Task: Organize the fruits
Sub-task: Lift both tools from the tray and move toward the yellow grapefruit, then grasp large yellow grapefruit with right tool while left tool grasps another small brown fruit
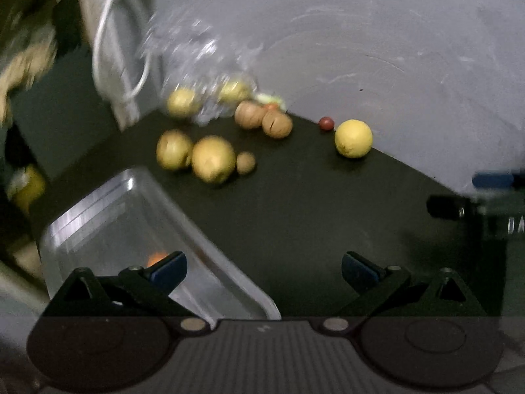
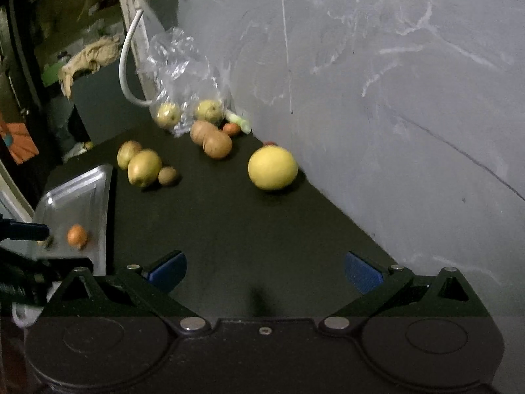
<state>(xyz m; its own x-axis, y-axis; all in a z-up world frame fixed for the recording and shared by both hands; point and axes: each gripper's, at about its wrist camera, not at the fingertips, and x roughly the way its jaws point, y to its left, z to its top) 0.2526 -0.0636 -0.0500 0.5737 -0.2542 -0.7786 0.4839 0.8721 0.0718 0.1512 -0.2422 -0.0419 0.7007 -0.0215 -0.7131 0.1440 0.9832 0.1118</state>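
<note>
Yellow fruit (image 2: 272, 167) loose, both tongs (image 2: 265, 271) agape

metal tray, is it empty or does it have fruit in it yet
Nearly empty: the metal tray holds only one small orange fruit. The other fruits, including the big yellow one, sit on the dark table.

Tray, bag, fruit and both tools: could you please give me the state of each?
Tray: upright, holding one small orange fruit.
Plastic bag: open, crumpled, two fruits inside.
Yellow fruit: loose on the table, near the wall.
Left tool: open, empty.
Right tool: open, empty.
</note>
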